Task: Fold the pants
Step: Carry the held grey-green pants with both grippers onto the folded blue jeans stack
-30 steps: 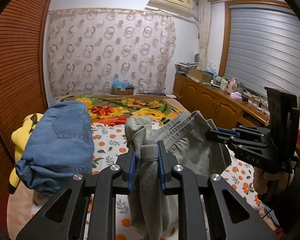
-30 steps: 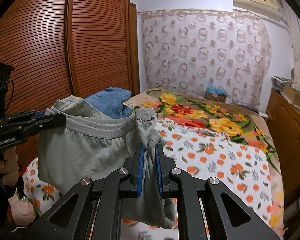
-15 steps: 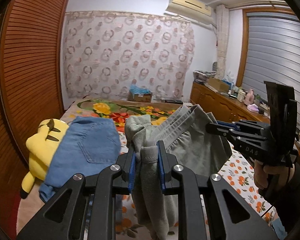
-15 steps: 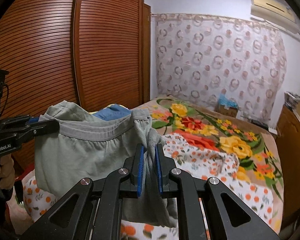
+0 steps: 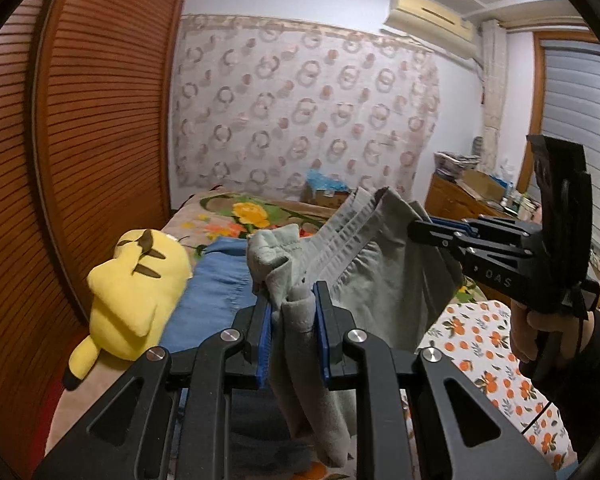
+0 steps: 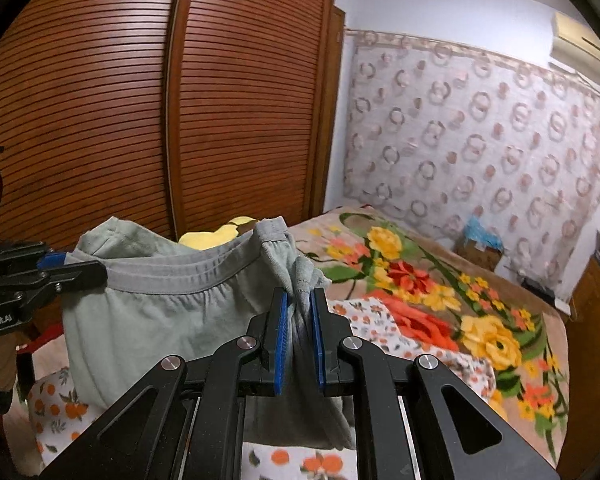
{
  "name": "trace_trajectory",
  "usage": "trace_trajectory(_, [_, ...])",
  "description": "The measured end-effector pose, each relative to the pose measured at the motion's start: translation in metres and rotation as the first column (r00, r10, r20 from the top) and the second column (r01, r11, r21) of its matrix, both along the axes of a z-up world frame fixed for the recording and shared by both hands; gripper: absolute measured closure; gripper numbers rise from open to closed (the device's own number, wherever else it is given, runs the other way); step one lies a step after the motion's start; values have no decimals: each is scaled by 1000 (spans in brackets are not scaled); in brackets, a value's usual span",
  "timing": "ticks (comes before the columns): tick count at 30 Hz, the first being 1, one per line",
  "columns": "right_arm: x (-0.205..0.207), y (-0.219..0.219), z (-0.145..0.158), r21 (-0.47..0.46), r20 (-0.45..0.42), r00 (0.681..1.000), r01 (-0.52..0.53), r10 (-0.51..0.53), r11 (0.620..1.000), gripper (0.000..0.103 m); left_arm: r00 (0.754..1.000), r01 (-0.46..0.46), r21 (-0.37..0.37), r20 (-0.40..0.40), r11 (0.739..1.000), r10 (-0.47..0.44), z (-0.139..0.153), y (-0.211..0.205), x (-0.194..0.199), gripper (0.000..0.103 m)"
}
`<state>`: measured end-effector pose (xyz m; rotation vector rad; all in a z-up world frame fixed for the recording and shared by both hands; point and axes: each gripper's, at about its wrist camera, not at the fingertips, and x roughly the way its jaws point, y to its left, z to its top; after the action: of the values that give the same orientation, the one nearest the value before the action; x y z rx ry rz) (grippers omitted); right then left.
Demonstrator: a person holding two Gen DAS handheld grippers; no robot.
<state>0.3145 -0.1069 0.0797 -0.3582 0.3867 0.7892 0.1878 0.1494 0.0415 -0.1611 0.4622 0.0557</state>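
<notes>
Both tongs clamped on the pants, held up above the bed.
Left tongs (image 5: 292,312) pinch a bunched corner of the grey-green elastic-waist cotton pants (image 5: 380,280); right tongs (image 6: 299,316) pinch the opposite waistband corner, blue pads nearly together. Waistband spans between them, legs hanging. Below: bed with orange-print sheet (image 6: 380,320); yellow plush toy (image 5: 136,280) and folded blue denim jeans (image 5: 216,292) lie left, near the brown slatted wardrobe doors (image 6: 140,100).

- Yellow plush toy (image 5: 134,292) lying on the bed (image 6: 512,320), touching folded blue jeans (image 5: 212,300).
- Louvred wooden wardrobe doors (image 6: 140,112).
- Ring-patterned curtain (image 5: 300,112).
- Air conditioner (image 5: 428,20) high on the wall.
</notes>
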Motion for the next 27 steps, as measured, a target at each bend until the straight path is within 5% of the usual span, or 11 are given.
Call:
trace_trajectory(12, [60, 50, -21, -69, -14, 992, -124, 124, 990, 92, 994, -102, -63, -42, 993, 99, -27, 26, -2, 83])
trace_trajectory(27, [104, 74, -46, -86, -102, 970, -231, 222, 969, 92, 970, -215, -57, -130, 975, 207, -60, 45, 3, 83])
